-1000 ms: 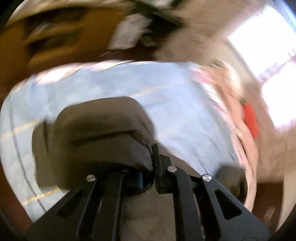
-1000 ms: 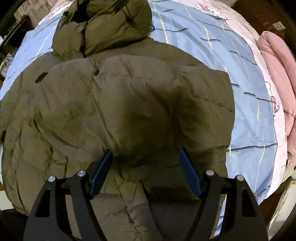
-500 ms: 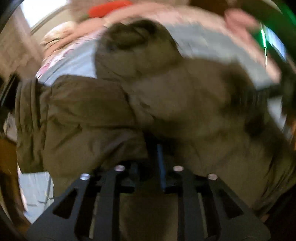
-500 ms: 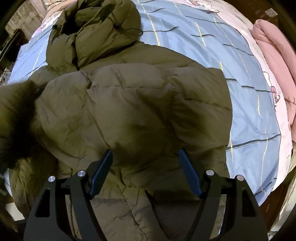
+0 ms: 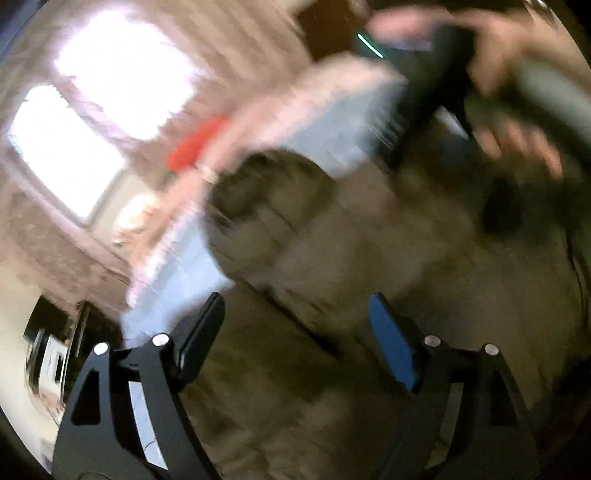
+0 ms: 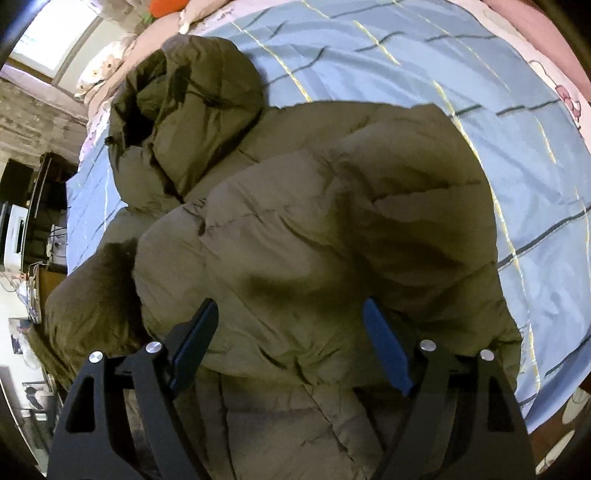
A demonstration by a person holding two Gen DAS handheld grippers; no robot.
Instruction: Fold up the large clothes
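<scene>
An olive green puffer jacket [image 6: 314,229] lies on the blue bed sheet [image 6: 461,85], its hood [image 6: 184,99] toward the pillows and its sides folded over the body. My right gripper [image 6: 290,321] is open and empty, just above the folded jacket. The left wrist view is badly blurred: my left gripper [image 5: 295,314] is open and empty over the jacket [image 5: 332,258]. The person's hand holding the other gripper [image 5: 498,92] shows at the top right there.
A pink blanket [image 6: 535,22] lies along the bed's right side. Pillows and an orange object [image 6: 166,5] sit at the head of the bed. A dark cabinet with clutter [image 6: 33,206] stands left of the bed. A bright window [image 5: 92,92] is beyond.
My left gripper was shut on the jacket's left part, carried it over onto the body, and has let go and opened. The right gripper stayed open and shifted slightly.
</scene>
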